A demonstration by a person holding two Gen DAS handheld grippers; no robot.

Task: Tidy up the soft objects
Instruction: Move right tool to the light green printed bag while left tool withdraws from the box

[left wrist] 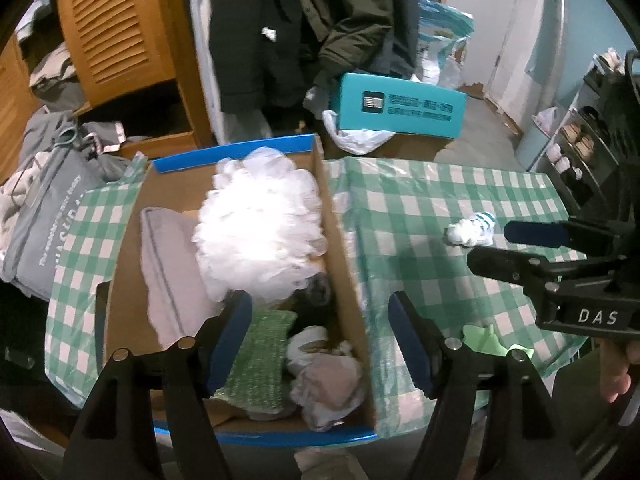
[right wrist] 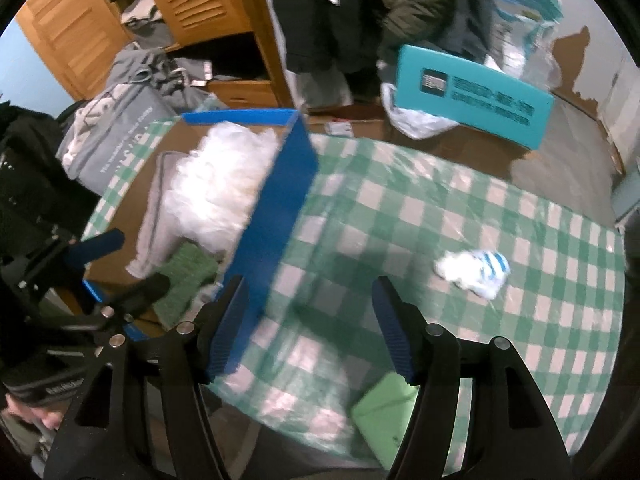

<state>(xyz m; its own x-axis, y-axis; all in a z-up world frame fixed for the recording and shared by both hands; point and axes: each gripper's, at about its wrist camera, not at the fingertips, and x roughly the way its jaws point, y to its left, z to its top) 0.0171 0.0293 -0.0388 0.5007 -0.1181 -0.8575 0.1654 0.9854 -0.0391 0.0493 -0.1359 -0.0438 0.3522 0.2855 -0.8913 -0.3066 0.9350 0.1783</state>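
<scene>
Checked tablecloth [right wrist: 440,216] around lone sock [right wrist: 474,271]

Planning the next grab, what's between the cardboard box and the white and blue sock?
Only bare checkered tablecloth separates the cardboard box from the sock, clearest in the right wrist view.

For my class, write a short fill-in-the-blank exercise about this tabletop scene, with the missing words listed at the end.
1. The fluffy white bath pouf lies inside the cardboard ____.
2. The balled sock on the tablecloth is white with ____ stripes.
3. The checked tablecloth is white and ____.
4. Both the left gripper and the right gripper have their jaws ____ and hold nothing.

Missing words: box; blue; green; open
</scene>
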